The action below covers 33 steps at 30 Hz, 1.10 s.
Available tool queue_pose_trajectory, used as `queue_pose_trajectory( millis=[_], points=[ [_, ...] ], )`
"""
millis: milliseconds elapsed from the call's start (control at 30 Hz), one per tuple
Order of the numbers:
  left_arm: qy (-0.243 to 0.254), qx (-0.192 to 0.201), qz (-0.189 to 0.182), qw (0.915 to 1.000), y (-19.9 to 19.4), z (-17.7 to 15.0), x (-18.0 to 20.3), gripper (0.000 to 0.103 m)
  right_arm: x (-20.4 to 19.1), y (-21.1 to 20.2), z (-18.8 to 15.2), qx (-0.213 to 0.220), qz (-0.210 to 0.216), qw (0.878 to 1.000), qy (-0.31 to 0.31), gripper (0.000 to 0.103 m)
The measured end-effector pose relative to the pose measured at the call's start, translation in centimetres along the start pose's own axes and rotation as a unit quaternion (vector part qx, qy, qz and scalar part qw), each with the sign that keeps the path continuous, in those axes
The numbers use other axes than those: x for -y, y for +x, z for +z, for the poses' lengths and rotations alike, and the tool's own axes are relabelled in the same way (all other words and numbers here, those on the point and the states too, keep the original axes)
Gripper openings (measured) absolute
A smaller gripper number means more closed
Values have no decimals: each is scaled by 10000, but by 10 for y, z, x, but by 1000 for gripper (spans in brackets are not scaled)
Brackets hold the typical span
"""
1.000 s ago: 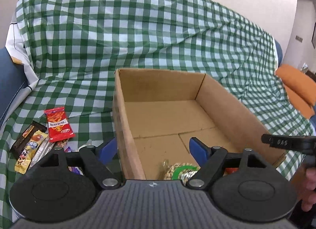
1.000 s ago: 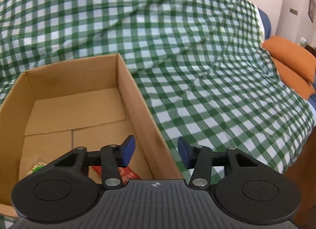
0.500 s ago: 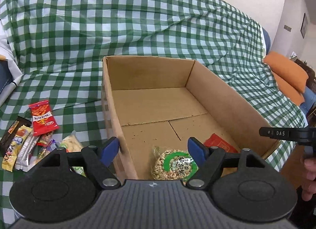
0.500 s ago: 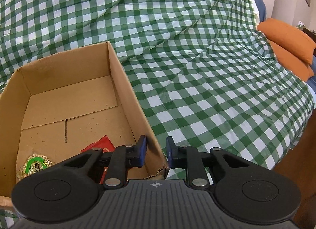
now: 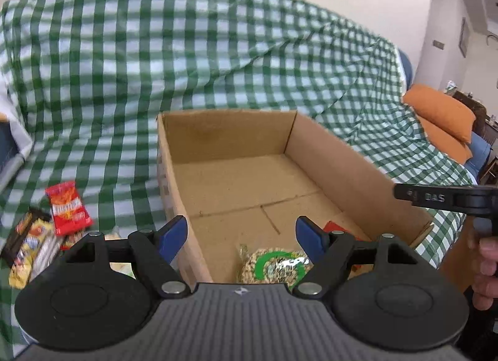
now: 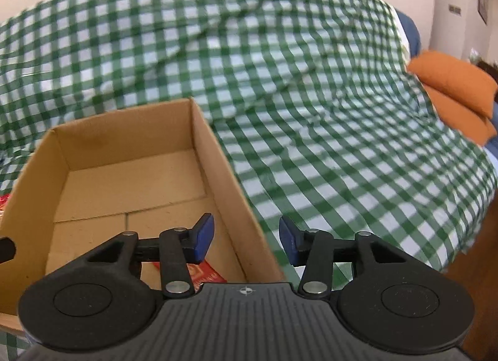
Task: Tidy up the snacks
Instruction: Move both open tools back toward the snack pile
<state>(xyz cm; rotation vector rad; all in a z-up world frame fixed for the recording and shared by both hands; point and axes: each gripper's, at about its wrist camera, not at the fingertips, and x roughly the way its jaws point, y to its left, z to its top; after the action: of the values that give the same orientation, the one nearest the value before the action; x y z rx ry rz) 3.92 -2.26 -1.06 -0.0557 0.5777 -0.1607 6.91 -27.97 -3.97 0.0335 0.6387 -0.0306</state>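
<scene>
Left wrist view: left gripper [image 5: 241,236] gaping wide, gripping nothing, straddling the cardboard box [image 5: 351,174] left wall; peanut packet [image 5: 275,267] lying inside at the near end; snack pile [image 5: 46,236] sitting outside on the checked cloth [image 5: 124,65].

Right wrist view: right gripper [image 6: 246,241] standing wide, empty, straddling the box's right wall; red packet [image 6: 204,273] lying inside.

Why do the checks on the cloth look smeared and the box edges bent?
Left wrist view: the cloth is smeared, likely motion blur; the box walls bow from the fisheye lens. Right wrist view: the cloth smears more, the box stays fairly crisp.
</scene>
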Motion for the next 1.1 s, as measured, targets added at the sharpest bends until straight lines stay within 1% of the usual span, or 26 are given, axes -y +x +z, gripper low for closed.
queue_pose_trajectory(
  millis=[67, 133, 200, 233, 267, 300, 333, 367, 467, 533, 567, 633, 700, 733, 800, 833, 900, 933, 1033, 1100],
  points=[
    [164, 186, -98, 9996, -11, 1, 2, 70, -7, -5, 2, 124, 66, 9999, -72, 49],
    [236, 310, -302, 9988, -21, 3, 1, 67, -13, -11, 4, 227, 171, 9996, -81, 50],
    [345, 346, -490, 9976, -30, 9, -1, 60, -19, -15, 7, 280, 265, 9992, -54, 51],
    [349, 324, -565, 9973, -34, 15, -5, 54, -23, -16, 7, 300, 321, 9990, -36, 51],
    [296, 296, -628, 9971, -38, 20, -11, 46, -27, -18, 9, 338, 359, 9988, -24, 51],
    [212, 257, -712, 9969, -41, 27, -18, 41, -32, -20, 10, 395, 379, 9985, -24, 50],
    [150, 203, -814, 9964, -44, 34, -27, 33, -37, -23, 12, 457, 412, 9981, -30, 50],
    [146, 158, -860, 9961, -46, 40, -35, 28, -42, -26, 13, 527, 469, 9975, -24, 50],
    [364, -108, -1000, 9943, -46, 56, -61, 22, -54, -33, 16, 669, 659, 9956, 18, 50],
    [499, -220, -1062, 9928, -47, 60, -79, 22, -64, -37, 16, 721, 795, 9942, -11, 50],
    [542, -269, -1172, 9913, -46, 60, -89, 22, -69, -38, 16, 726, 834, 9939, -39, 50],
    [455, -344, -1408, 9884, -44, 57, -110, 22, -81, -38, 16, 707, 925, 9932, -92, 49],
    [280, -375, -1539, 9870, -41, 50, -128, 22, -92, -38, 15, 674, 993, 9927, -123, 48],
    [177, -396, -1491, 9879, -38, 46, -136, 22, -98, -38, 14, 663, 1021, 9925, -140, 48],
    [-103, -468, -1223, 9913, -30, 37, -151, 22, -109, -40, 12, 665, 1093, 9916, -187, 47],
    [-294, -531, -1053, 9926, -26, 33, -160, 22, -114, -41, 12, 678, 1140, 9909, -217, 46],
    [-484, -660, -636, 9946, -19, 31, -172, 22, -126, -46, 9, 727, 1254, 9889, -322, 46],
    [-605, -645, -458, 9950, -19, 31, -180, 22, -132, -48, 8, 759, 1310, 9877, -386, 46],
    [-1069, -660, -276, 9917, -17, 31, -201, 22, -149, -50, 5, 814, 1517, 9835, -555, 46],
    [-1278, -715, -140, 9891, -15, 31, -213, 22, -159, -50, 3, 824, 1672, 9801, -683, 45]
  ],
)
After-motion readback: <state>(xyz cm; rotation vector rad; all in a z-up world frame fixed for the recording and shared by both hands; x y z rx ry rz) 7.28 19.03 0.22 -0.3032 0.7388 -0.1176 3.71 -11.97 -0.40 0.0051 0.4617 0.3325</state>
